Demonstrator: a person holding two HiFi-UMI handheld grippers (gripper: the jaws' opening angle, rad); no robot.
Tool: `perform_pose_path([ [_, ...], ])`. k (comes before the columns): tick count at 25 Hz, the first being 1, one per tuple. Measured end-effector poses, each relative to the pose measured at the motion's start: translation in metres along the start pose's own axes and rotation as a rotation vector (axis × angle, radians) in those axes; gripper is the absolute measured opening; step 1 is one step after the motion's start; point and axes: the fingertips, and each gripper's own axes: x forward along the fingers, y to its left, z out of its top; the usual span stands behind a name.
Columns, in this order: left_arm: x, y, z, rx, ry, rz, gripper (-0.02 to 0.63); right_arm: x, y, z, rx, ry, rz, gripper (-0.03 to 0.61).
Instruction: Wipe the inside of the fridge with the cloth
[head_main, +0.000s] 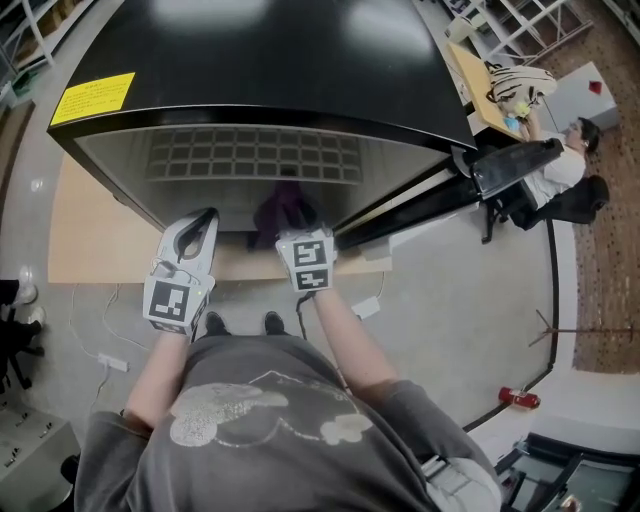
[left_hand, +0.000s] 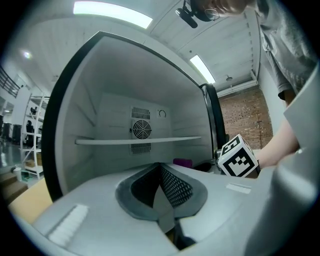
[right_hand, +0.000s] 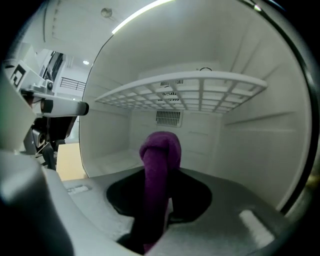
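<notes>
The black fridge (head_main: 250, 60) stands open in front of me, its white inside (right_hand: 240, 150) crossed by a wire shelf (right_hand: 185, 92). My right gripper (head_main: 297, 235) is at the opening, shut on a purple cloth (head_main: 285, 208). That cloth (right_hand: 159, 160) sticks up from between the jaws, just inside the lower compartment and touching no wall. My left gripper (head_main: 208, 217) hovers to the left outside the opening, jaws together with nothing in them. From the left gripper view (left_hand: 162, 172) I see the shelf (left_hand: 140, 141), a fan grille (left_hand: 141, 130), the cloth (left_hand: 182, 162) and the right gripper's marker cube (left_hand: 238, 156).
The fridge door (head_main: 510, 165) hangs open to the right. The fridge stands on a low wooden platform (head_main: 90, 240). Cables (head_main: 100, 350) and a red object (head_main: 520, 398) lie on the floor. A person (head_main: 560, 170) sits at a desk at the back right.
</notes>
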Motion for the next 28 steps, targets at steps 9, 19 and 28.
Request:
perform_pose_path([
  [9, 0.015, -0.02, 0.01, 0.014, -0.013, -0.048, 0.011, -0.02, -0.038, 0.009, 0.123, -0.011, -0.12, 0.075],
  [19, 0.025, -0.056, 0.005, 0.001, -0.007, -0.116, 0.011, -0.078, -0.041, -0.003, 0.198, -0.035, -0.179, 0.075],
  [28, 0.016, -0.087, 0.015, -0.008, 0.008, -0.063, 0.011, -0.105, -0.018, 0.006, 0.18, -0.087, -0.027, 0.075],
])
